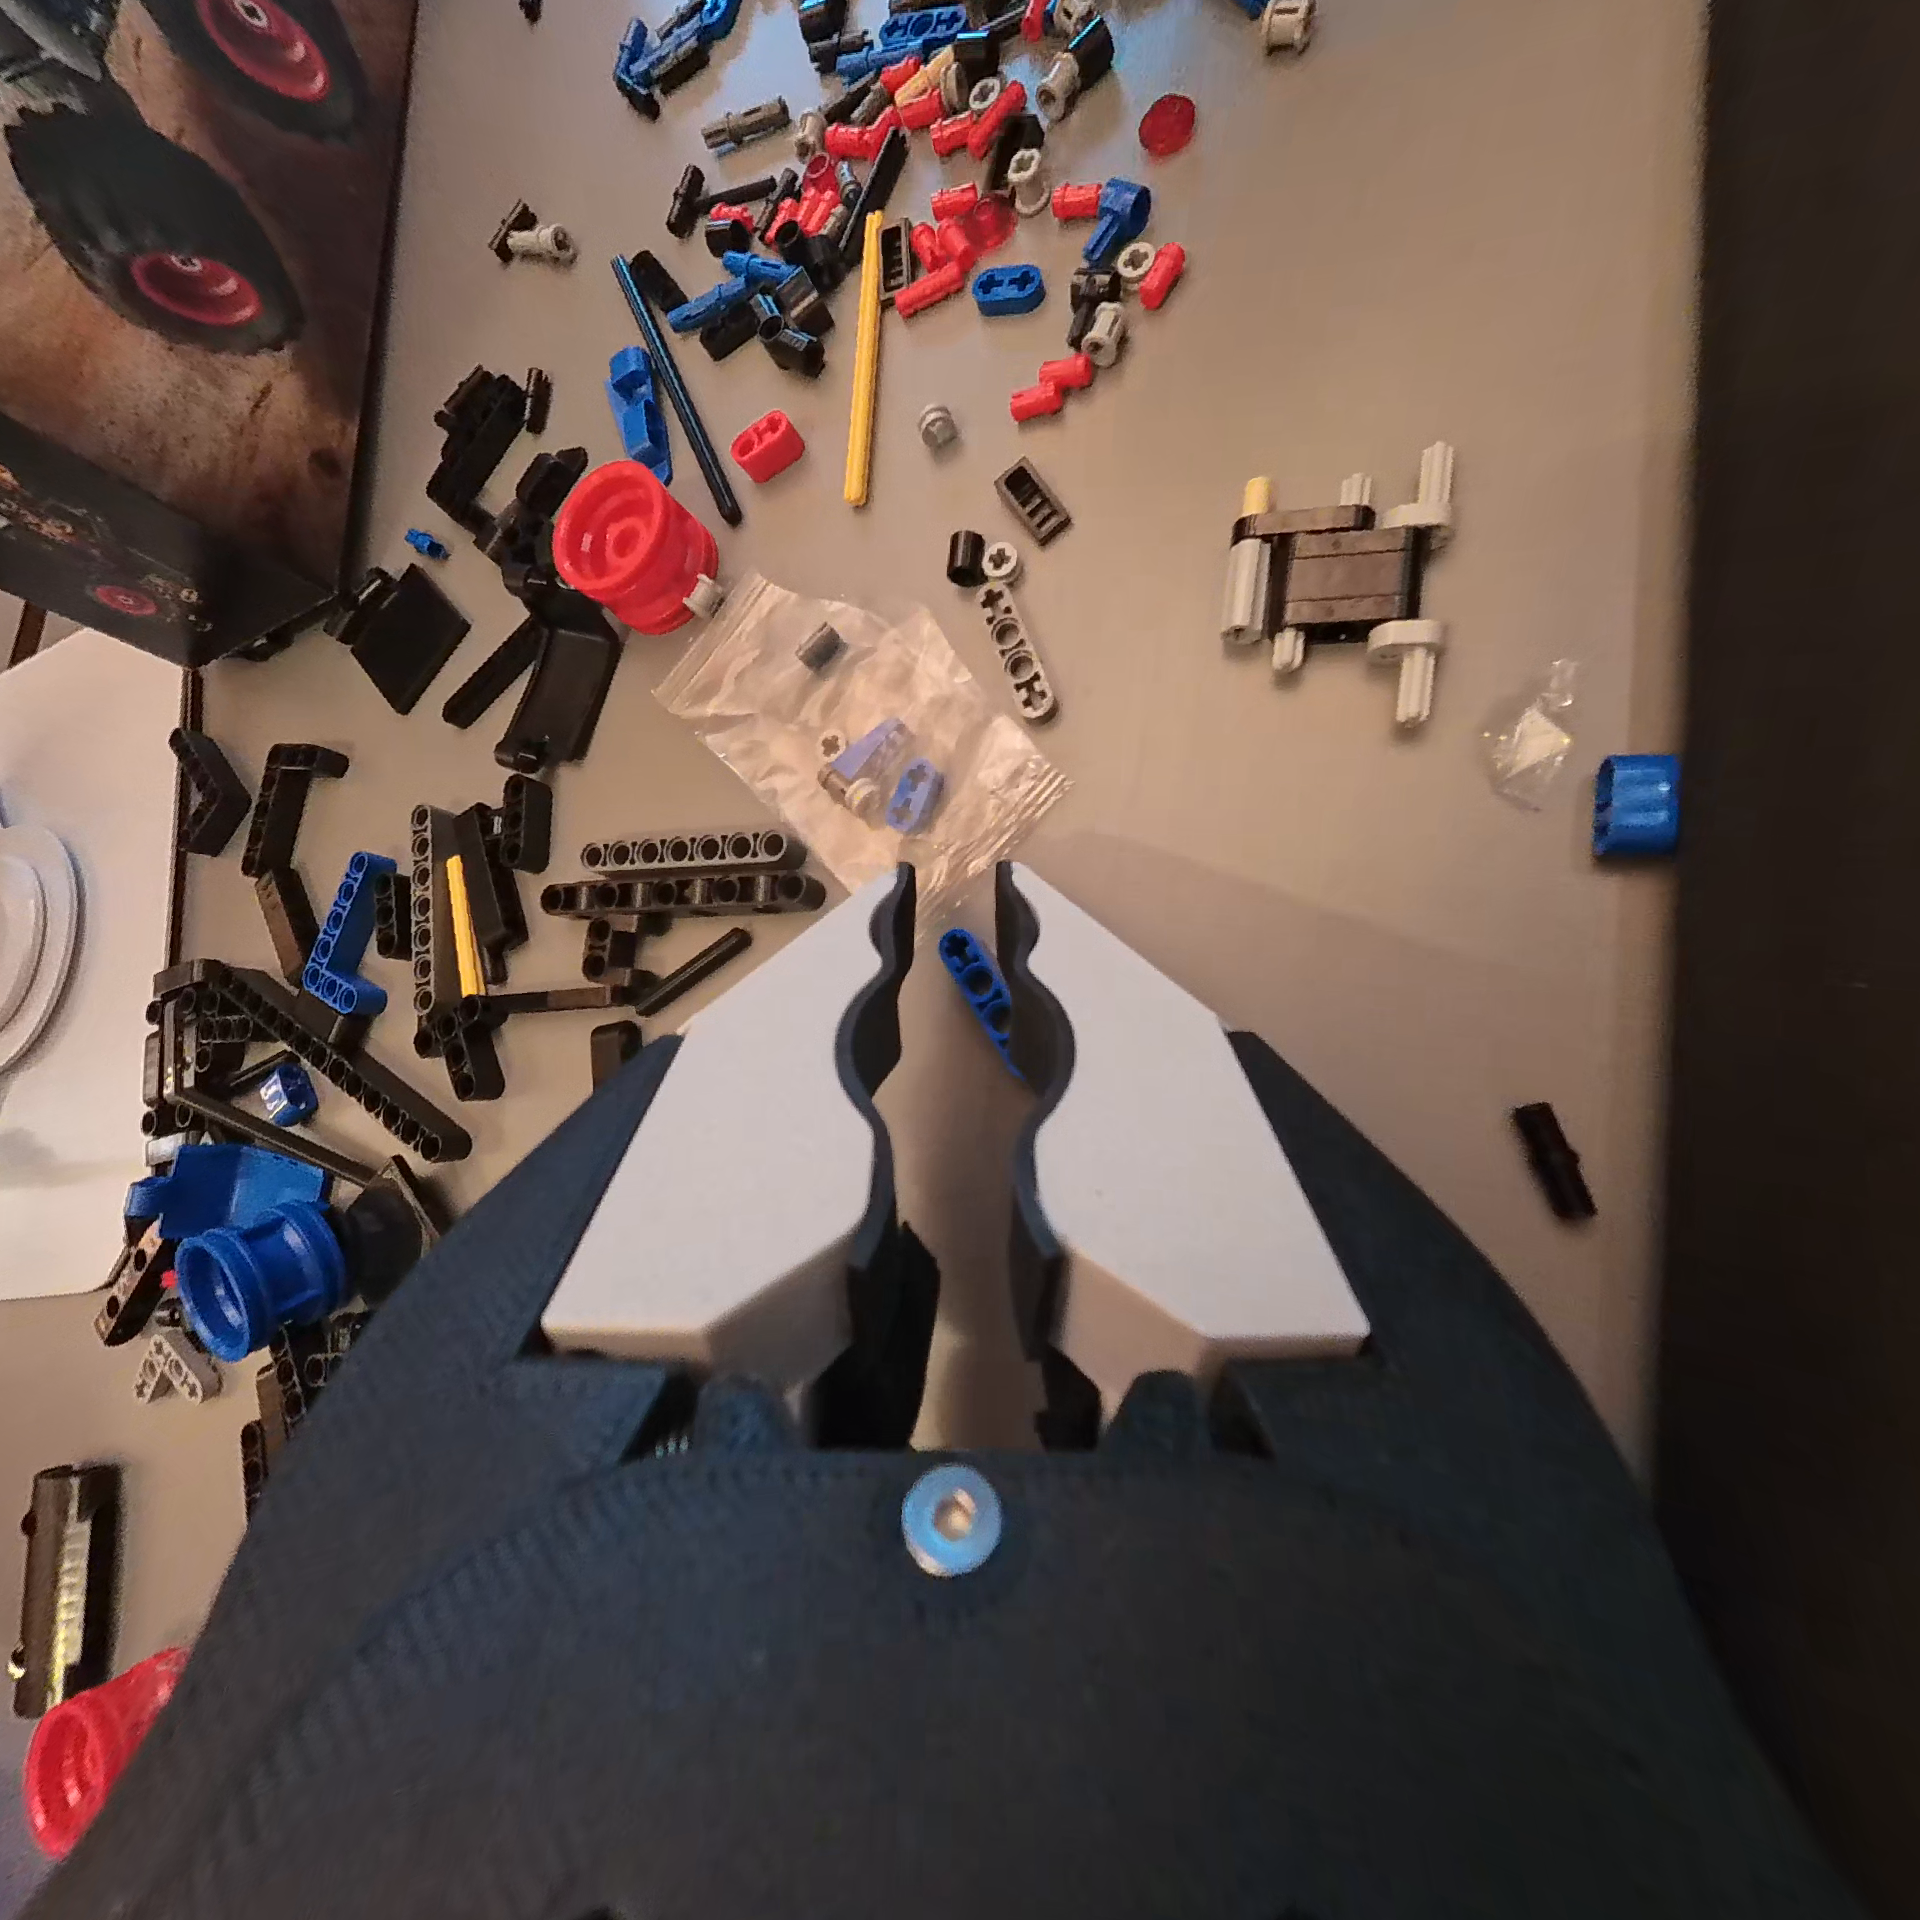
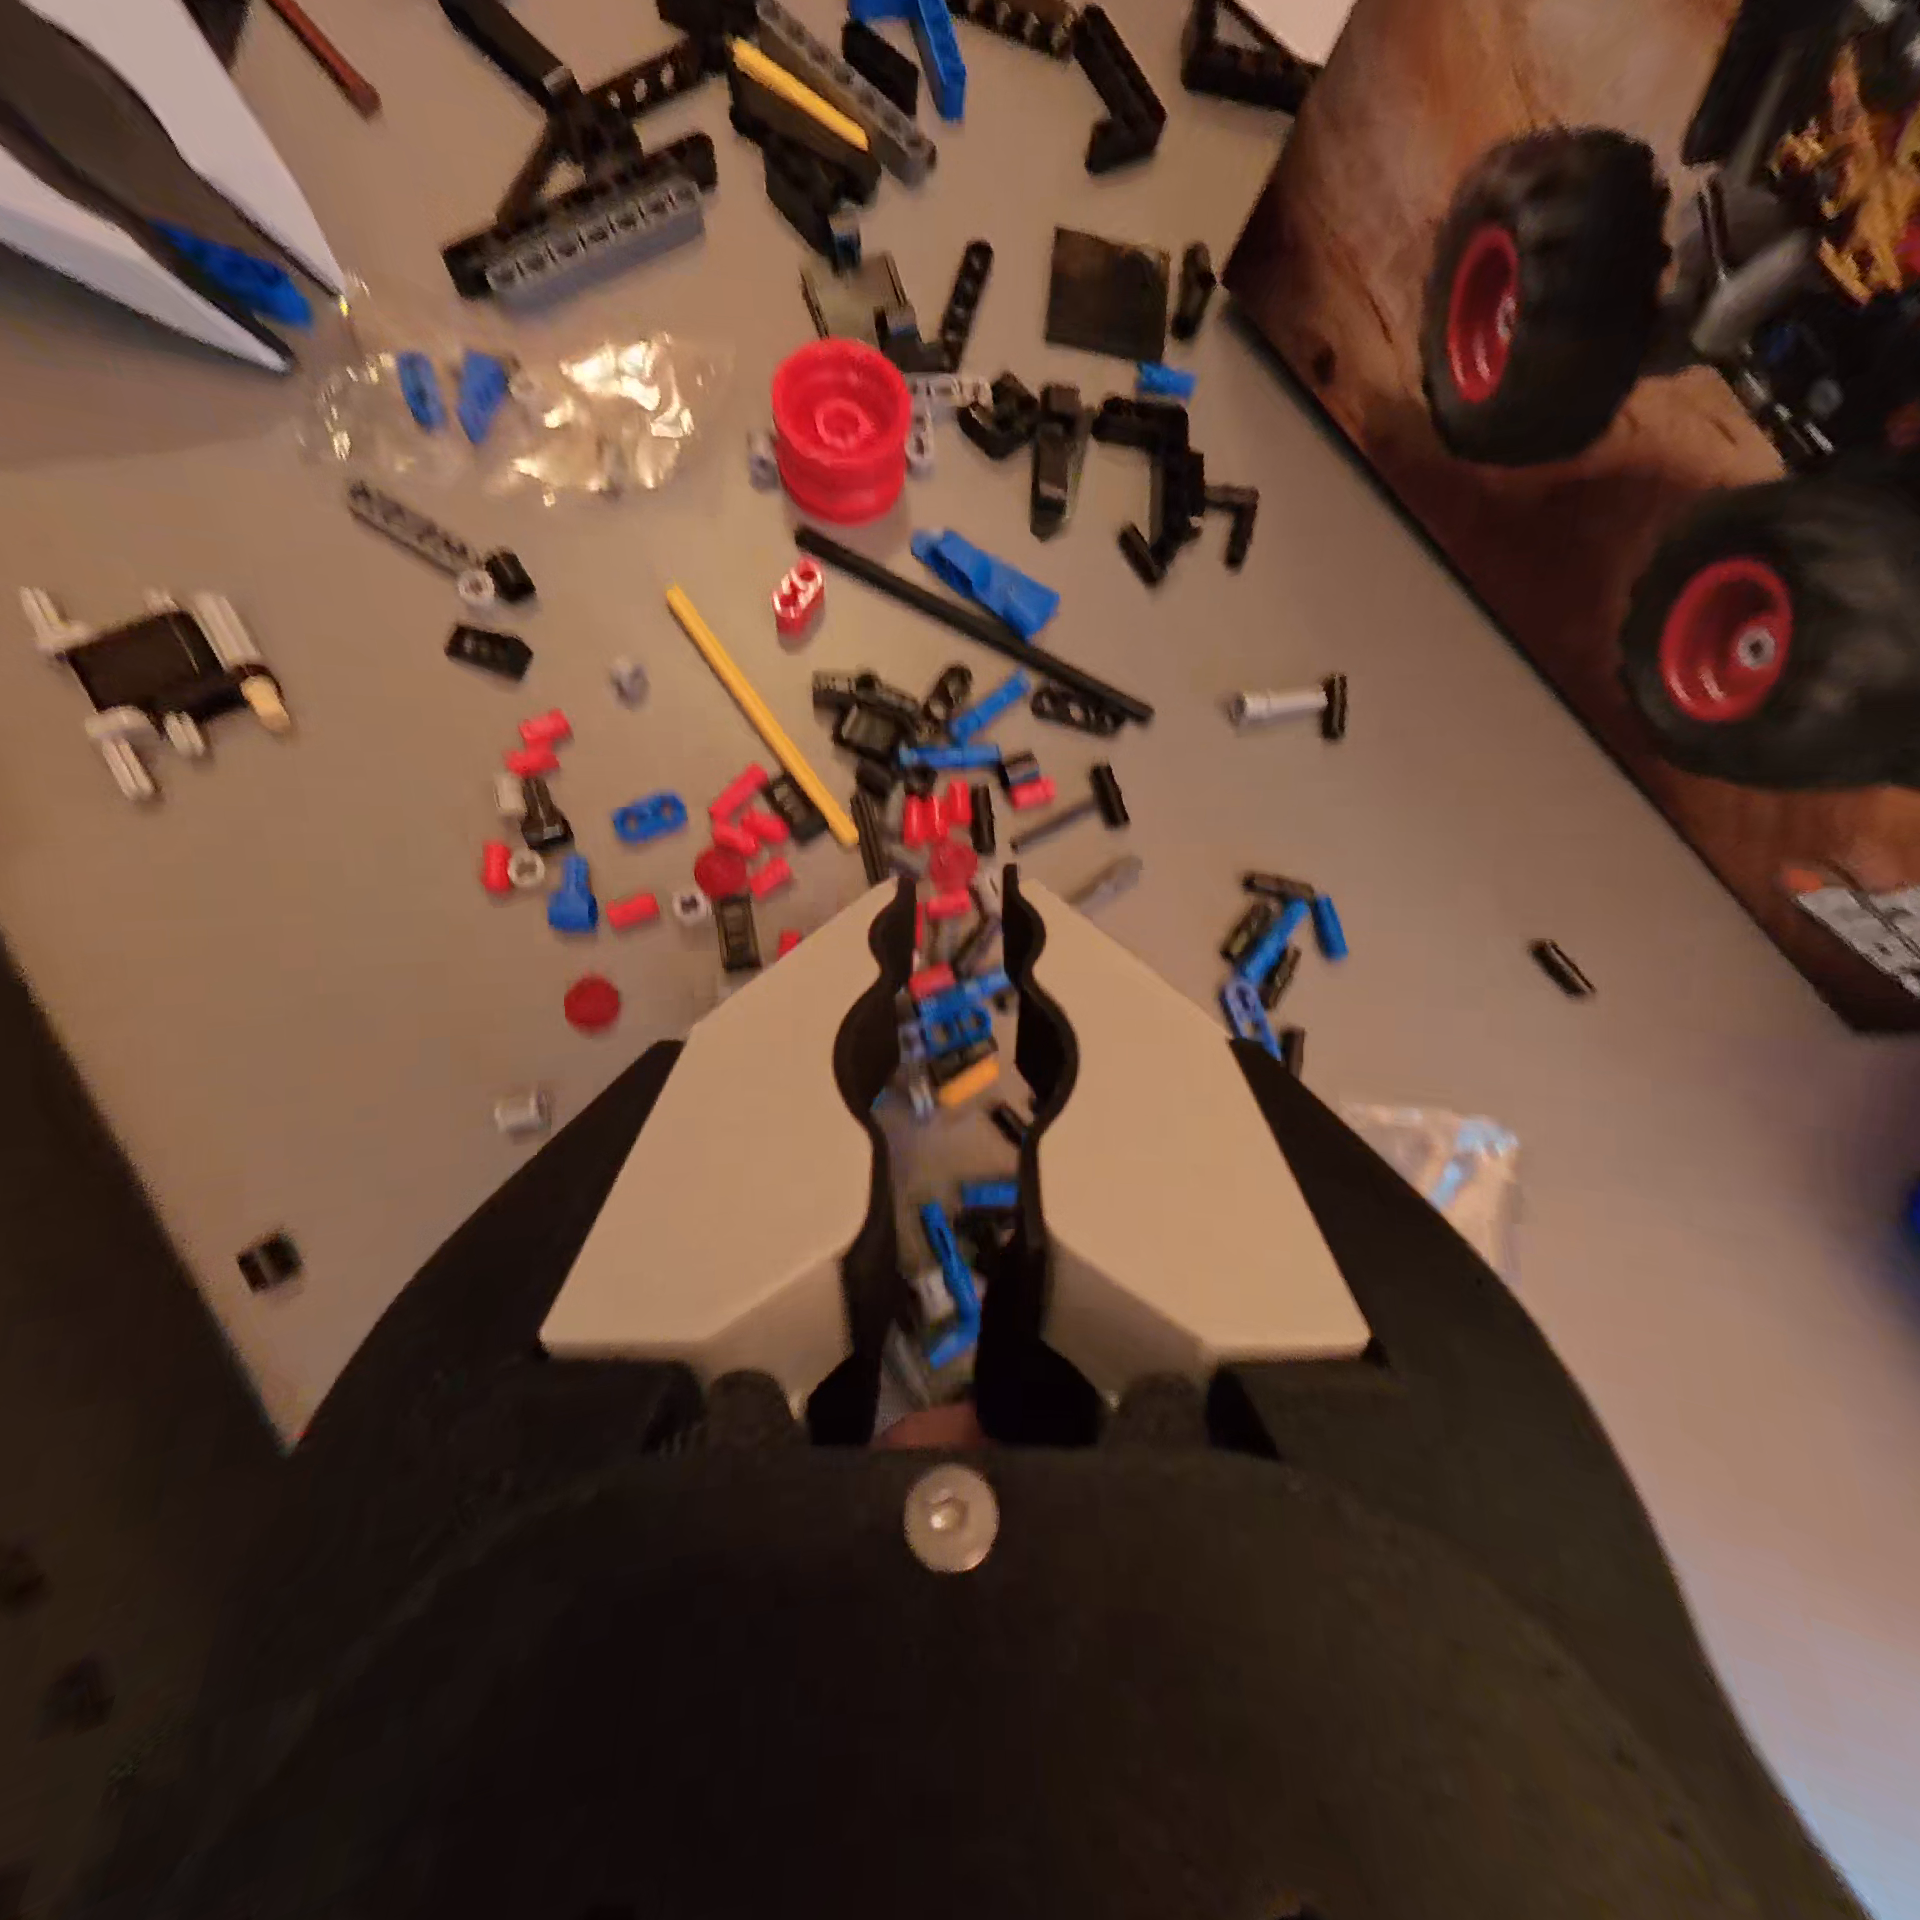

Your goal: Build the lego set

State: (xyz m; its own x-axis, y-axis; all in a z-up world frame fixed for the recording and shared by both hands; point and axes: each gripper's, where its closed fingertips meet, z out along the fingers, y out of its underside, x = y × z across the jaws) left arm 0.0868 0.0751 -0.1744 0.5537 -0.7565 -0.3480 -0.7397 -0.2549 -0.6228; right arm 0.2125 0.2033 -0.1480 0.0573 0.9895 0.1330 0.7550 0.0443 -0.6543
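My left gripper [image 1: 953, 878] is shut on a small blue beam [image 1: 977, 987], held slantwise between its dark pads above the grey table [image 1: 1299, 987]. In the right wrist view the beam [image 2: 244, 275] sticks out between that gripper's white fingers [image 2: 229, 125] at the top left. My right gripper [image 2: 956, 883] is open a little and empty, hovering over a pile of small red, blue and black pieces [image 2: 935, 810]. A black and grey sub-assembly [image 1: 1330, 582] lies apart from the pile and also shows in the right wrist view [image 2: 156, 665].
Around lie a red wheel hub [image 1: 634, 545], a yellow axle [image 1: 862, 353], a clear bag with parts [image 1: 862, 717], black beams [image 1: 675, 883] and a blue hub [image 1: 260, 1288]. The set's box [image 2: 1558, 416] borders the table. A blue piece [image 1: 1636, 805] sits at the table's right edge. About 20 cm separates my left fingertips from my right.
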